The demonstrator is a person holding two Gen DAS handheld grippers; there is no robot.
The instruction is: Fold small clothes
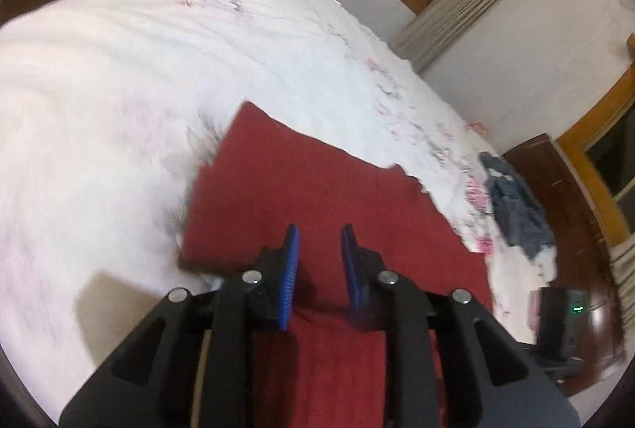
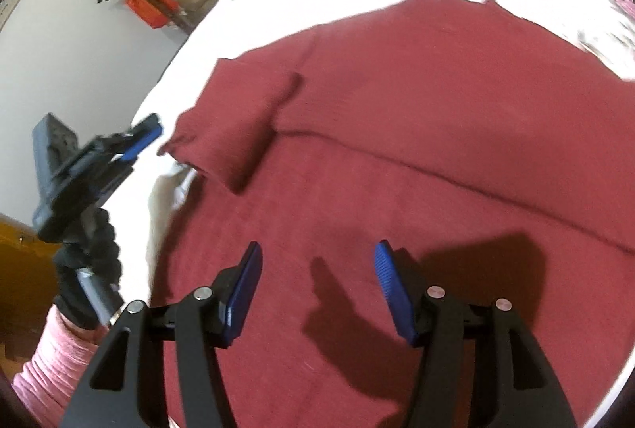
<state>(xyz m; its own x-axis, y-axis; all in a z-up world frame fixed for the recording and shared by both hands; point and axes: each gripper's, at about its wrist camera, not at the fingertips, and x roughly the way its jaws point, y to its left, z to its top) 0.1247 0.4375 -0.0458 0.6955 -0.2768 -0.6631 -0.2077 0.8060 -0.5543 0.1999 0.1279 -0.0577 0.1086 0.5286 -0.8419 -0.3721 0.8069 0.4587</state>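
The red garment [image 2: 397,150] lies spread flat on the white bedspread [image 1: 119,90], reaching the bed's near edge — one sleeve folded across it. Both tongs hover spread and empty — left tongs [image 1: 319,261] over the cloth, right tongs [image 2: 317,289] likewise.

— Where can room be found?
— Open white bed [image 1: 99,102] is seen left of the red cloth [image 1: 317,189].
— What is in the way?
— Dark blue clothes [image 1: 512,201] are piled at the far right (near the bed's edge), and the left gripper [image 2: 145,136] is held beside the sleeve [image 2: 234,126].
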